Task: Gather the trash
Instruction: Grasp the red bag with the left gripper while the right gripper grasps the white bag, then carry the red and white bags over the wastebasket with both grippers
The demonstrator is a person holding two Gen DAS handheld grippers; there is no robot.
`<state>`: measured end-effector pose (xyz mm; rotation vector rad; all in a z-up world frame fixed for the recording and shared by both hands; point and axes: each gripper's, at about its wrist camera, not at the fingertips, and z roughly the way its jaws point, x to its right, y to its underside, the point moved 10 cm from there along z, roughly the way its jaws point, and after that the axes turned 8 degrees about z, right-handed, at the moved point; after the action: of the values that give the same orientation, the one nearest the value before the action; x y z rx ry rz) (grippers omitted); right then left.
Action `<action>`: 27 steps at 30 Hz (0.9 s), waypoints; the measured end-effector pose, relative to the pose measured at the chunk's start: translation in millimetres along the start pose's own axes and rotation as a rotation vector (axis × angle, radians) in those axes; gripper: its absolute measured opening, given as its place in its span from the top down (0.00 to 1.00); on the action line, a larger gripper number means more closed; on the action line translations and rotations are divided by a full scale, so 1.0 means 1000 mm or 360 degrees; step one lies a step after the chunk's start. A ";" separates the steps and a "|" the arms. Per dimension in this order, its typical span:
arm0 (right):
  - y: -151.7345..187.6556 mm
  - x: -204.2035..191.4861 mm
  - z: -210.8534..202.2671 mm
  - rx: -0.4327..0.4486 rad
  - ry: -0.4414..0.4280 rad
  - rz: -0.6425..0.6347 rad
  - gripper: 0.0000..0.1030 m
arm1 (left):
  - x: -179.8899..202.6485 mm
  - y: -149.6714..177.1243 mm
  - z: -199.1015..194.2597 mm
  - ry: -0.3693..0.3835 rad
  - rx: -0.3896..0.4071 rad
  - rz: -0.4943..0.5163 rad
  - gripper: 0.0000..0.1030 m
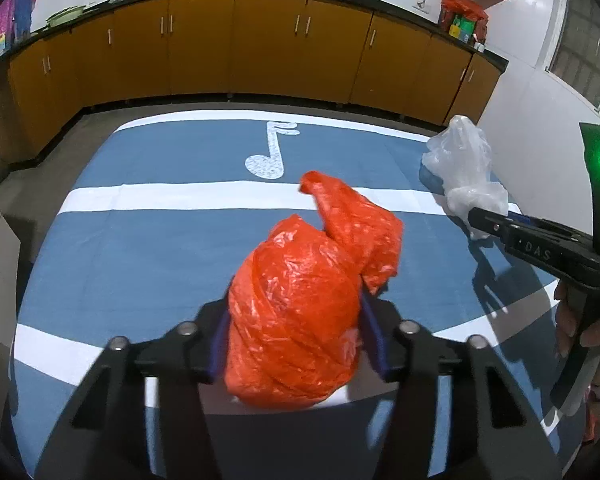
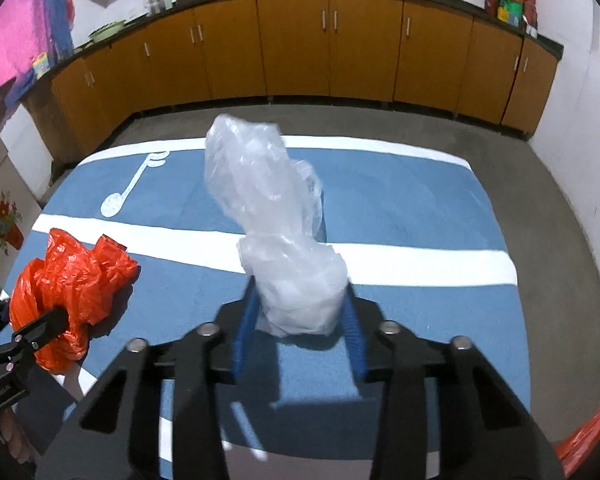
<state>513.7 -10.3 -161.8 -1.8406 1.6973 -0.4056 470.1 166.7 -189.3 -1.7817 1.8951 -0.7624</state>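
Observation:
My left gripper [image 1: 296, 336] is shut on a crumpled orange plastic bag [image 1: 312, 292] and holds it above the blue and white rug [image 1: 140, 264]. The orange bag also shows at the left of the right wrist view [image 2: 72, 280], with the left gripper [image 2: 32, 332] clamped on it. My right gripper [image 2: 300, 320] is shut on a clear plastic bag [image 2: 272, 208] that stands up from its blue pads. In the left wrist view the clear bag [image 1: 464, 164] hangs at the right from the right gripper [image 1: 480, 220].
The rug [image 2: 420, 216] with a white music note [image 1: 268, 156] lies on a grey floor. Orange cabinets [image 1: 260, 48] under a dark counter line the far wall. A white wall [image 1: 540, 140] stands at the right. Another orange bag [image 2: 592, 432] lies at the lower right.

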 end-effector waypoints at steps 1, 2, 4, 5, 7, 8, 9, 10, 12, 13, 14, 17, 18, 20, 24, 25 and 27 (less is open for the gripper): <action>0.001 0.001 0.000 -0.0004 0.0000 0.0008 0.73 | 0.001 0.000 -0.001 0.0000 0.0003 0.0007 0.58; 0.002 0.002 -0.001 -0.0006 -0.0001 0.0014 0.75 | 0.002 0.000 -0.002 -0.0002 0.0006 0.0015 0.60; 0.005 0.004 -0.005 -0.0007 -0.0009 0.0028 0.78 | 0.001 0.000 -0.003 -0.0005 0.0013 0.0018 0.65; 0.007 0.005 -0.008 -0.0009 -0.0018 0.0039 0.80 | 0.001 0.001 -0.004 -0.0007 0.0018 0.0015 0.66; 0.012 0.007 -0.014 -0.0016 -0.0037 0.0064 0.80 | 0.000 0.002 -0.006 -0.0009 0.0025 0.0006 0.69; 0.016 0.008 -0.019 -0.0019 -0.0050 0.0078 0.81 | 0.000 0.003 -0.009 -0.0012 0.0029 0.0000 0.69; 0.020 0.010 -0.025 -0.0020 -0.0061 0.0091 0.81 | 0.001 0.004 -0.011 -0.0012 0.0033 -0.0004 0.69; 0.025 0.011 -0.030 -0.0018 -0.0069 0.0100 0.81 | 0.002 0.005 -0.014 -0.0012 0.0035 -0.0007 0.70; 0.035 0.013 -0.043 -0.0017 -0.0078 0.0108 0.81 | 0.004 0.008 -0.019 -0.0018 0.0037 -0.0012 0.70; 0.039 0.015 -0.047 -0.0018 -0.0079 0.0110 0.81 | 0.006 0.009 -0.022 -0.0017 0.0039 -0.0010 0.70; 0.042 0.016 -0.053 -0.0017 -0.0082 0.0114 0.81 | 0.008 0.010 -0.026 -0.0014 0.0043 -0.0009 0.70; 0.055 0.022 -0.077 0.0002 -0.0099 0.0144 0.81 | 0.015 0.012 -0.037 -0.0001 0.0057 -0.0009 0.70; 0.059 0.025 -0.086 0.0011 -0.0104 0.0162 0.81 | 0.018 0.012 -0.041 0.0003 0.0064 -0.0008 0.70; 0.062 0.031 -0.099 0.0030 -0.0102 0.0182 0.81 | 0.025 0.013 -0.051 0.0011 0.0079 0.0001 0.70; 0.070 0.042 -0.130 0.0079 -0.0084 0.0206 0.81 | 0.047 0.015 -0.074 0.0032 0.0111 0.0032 0.70; 0.073 0.047 -0.141 0.0101 -0.0073 0.0215 0.81 | 0.052 0.015 -0.078 0.0032 0.0119 0.0041 0.70; 0.074 0.052 -0.156 0.0134 -0.0056 0.0229 0.81 | 0.062 0.014 -0.090 0.0030 0.0140 0.0064 0.70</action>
<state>369.5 -95.9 -94.6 -1.6447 1.7487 -0.3772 395.8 114.2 -126.6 -1.6840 1.8738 -0.8380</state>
